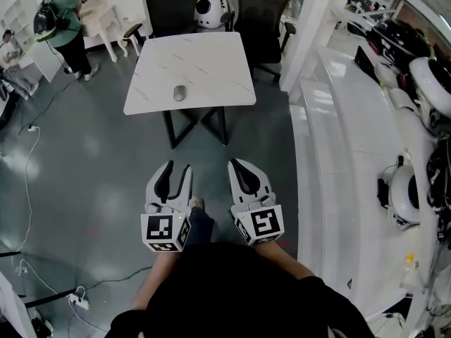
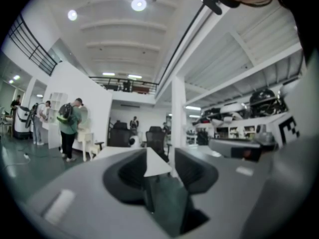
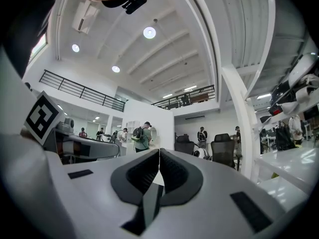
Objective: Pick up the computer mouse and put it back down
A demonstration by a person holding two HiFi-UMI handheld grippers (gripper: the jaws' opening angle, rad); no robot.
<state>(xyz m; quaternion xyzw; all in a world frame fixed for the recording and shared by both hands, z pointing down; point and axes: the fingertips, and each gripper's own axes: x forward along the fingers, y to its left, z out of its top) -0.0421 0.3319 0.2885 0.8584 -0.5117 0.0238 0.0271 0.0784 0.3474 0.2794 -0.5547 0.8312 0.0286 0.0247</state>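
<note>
The computer mouse lies flat on the white marbled table, near the table's edge that faces me and a little left of its middle, with bare top all round it. Neither tool touches it. Both are well short of the table, held side by side over the grey floor and pointing level toward it.

My left tool has its jaws apart. In the left gripper view the gap between the dark pads shows only the far table's corner and the floor. My right tool has its jaws together, the tips meeting in a thin seam in the right gripper view.

Beyond the table's far edge stand two dark office chairs, with a round white machine between them. Left of the table, well apart from it, a person in a green top with a backpack stands at a white shelf. Right of the table runs a long white table loaded with gear. On the floor to the table's near left, a cable trails toward a power strip.
</note>
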